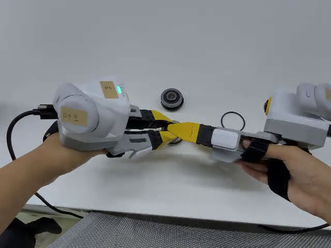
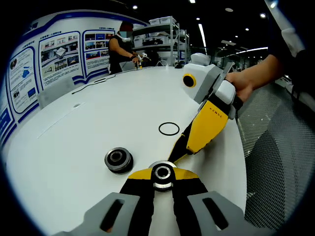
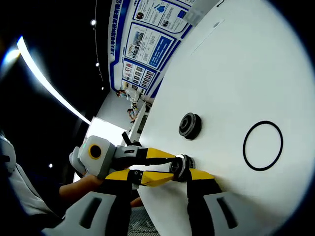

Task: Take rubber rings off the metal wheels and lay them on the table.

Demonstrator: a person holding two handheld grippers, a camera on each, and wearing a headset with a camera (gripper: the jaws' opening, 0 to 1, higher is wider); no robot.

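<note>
Step in hand, by judgement: stripping the ring from a held wheel. Left gripper [image 1: 168, 129] is clamped on the wheel [image 2: 163, 175], which sits between its tips. Right gripper [image 2: 176, 156] comes in opposite, jaws narrow, tips at the wheel's rim; cannot tell whether they pinch rubber. Second wheel [image 1: 171, 98] lies on the desk [image 1: 155, 51] beyond both tips, and a loose ring [image 1: 232, 120] just beyond the right gripper. Next move calls for hooking the ring and peeling outward, wheel held steady.

Both gripper views face the held wheel [image 2: 163, 175] closely from opposite sides; the head view looks down on it.
</note>
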